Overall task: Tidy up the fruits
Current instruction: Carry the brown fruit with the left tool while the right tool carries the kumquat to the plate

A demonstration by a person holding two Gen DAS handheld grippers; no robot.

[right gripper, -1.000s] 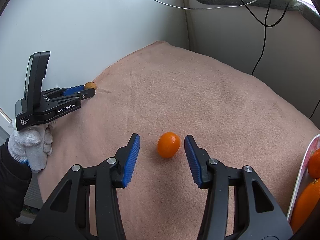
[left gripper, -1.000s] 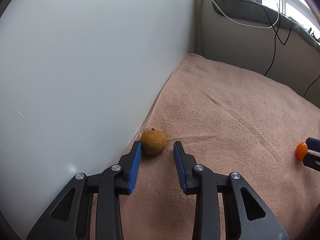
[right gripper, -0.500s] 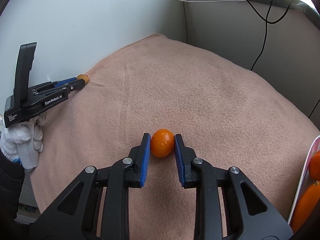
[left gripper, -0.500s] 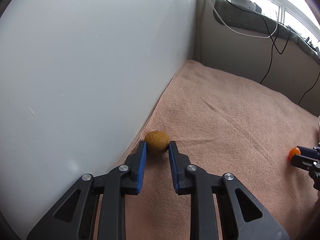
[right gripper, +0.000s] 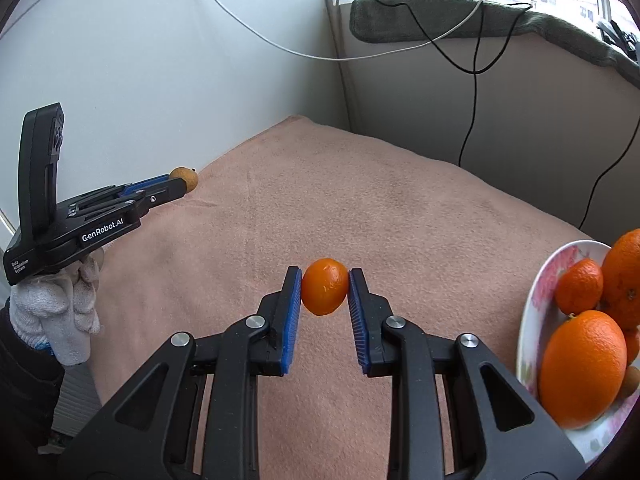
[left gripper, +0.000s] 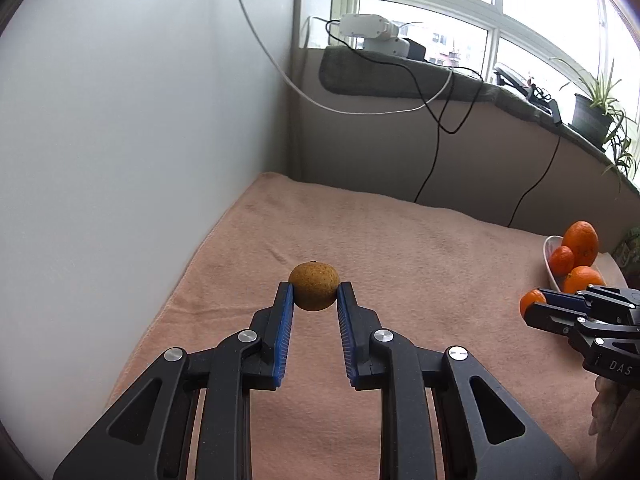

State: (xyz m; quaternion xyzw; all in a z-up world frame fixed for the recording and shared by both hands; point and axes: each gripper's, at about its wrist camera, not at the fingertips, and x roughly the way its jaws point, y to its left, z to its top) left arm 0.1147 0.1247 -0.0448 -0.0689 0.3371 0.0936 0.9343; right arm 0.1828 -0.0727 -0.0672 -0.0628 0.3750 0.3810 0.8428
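My left gripper (left gripper: 315, 294) is shut on a small brown round fruit (left gripper: 314, 285) and holds it above the pink cloth (left gripper: 420, 248). My right gripper (right gripper: 325, 290) is shut on a small orange kumquat (right gripper: 325, 291), also lifted off the cloth. The left gripper with the brown fruit (right gripper: 185, 176) shows at the left in the right wrist view. The right gripper with the kumquat (left gripper: 531, 299) shows at the right in the left wrist view. A flowered plate (right gripper: 538, 292) holds several oranges (right gripper: 582, 364) at the right.
A white wall (left gripper: 120, 140) runs along the left edge of the cloth. A low wall with black and white cables (left gripper: 436, 120) stands behind it, under a window sill with a plant (left gripper: 596, 108). A gloved hand (right gripper: 60, 312) holds the left gripper.
Both grippers closed on their fruits and lifted them off the cloth. The left one moved away from the wall, and the plate of oranges came into view.
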